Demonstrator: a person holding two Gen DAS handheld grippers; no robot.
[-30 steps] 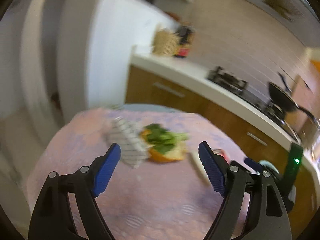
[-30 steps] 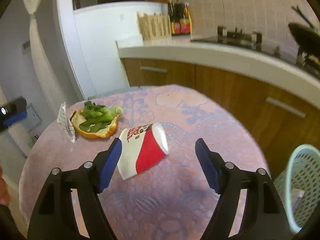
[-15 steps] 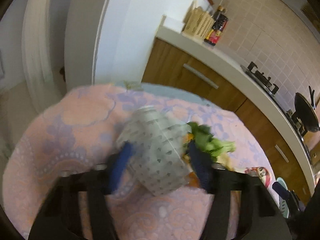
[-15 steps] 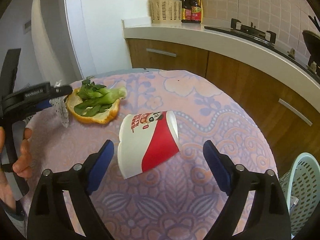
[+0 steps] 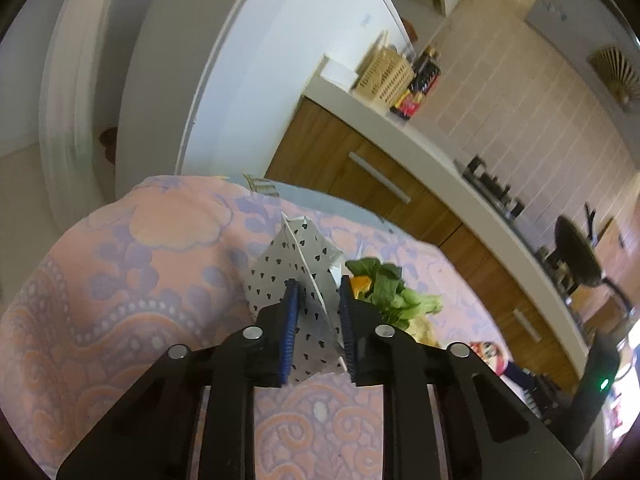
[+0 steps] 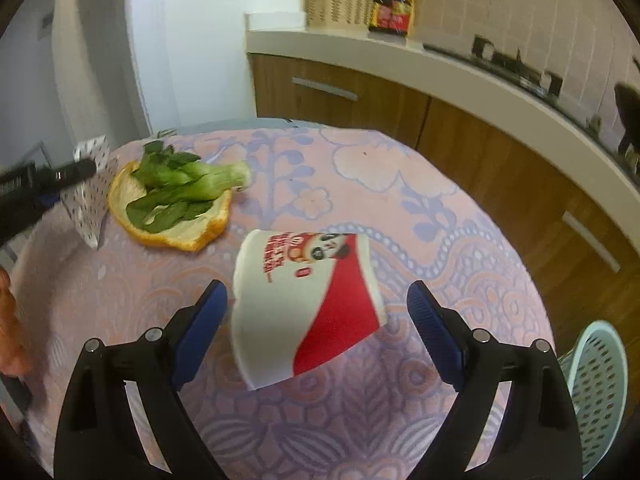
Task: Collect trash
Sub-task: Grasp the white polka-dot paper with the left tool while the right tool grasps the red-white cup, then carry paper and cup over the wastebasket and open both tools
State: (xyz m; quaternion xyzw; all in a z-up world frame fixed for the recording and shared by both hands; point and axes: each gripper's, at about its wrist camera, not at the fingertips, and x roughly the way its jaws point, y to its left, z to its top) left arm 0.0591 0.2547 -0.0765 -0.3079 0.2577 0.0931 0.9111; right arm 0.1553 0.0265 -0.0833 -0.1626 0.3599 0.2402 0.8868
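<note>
A crumpled white paper cup with small dark hearts (image 5: 280,268) stands on the pink patterned tablecloth (image 5: 120,280). My left gripper (image 5: 316,320) is closing, and its blue pads squeeze the flattened paper from both sides. The same cup (image 6: 90,200) shows at the left edge of the right wrist view. A red and white paper cup with a panda print (image 6: 308,300) lies on its side. My right gripper (image 6: 316,296) hangs just above it, jaws opening wide, the cup between the fingers without touching them. Green leaves on an orange peel (image 6: 176,196) lie between the two cups.
A pale green plastic basket (image 6: 596,392) stands on the floor at the table's right edge. Behind the round table run wooden cabinets under a white counter (image 6: 440,68) with a wicker basket, bottles and a stove. A person's hand (image 6: 8,320) shows at the left.
My left gripper came down over the heart-patterned cup and its jaws closed in, flattening it. My right gripper moved closer to the red and white cup and its jaws spread wider.
</note>
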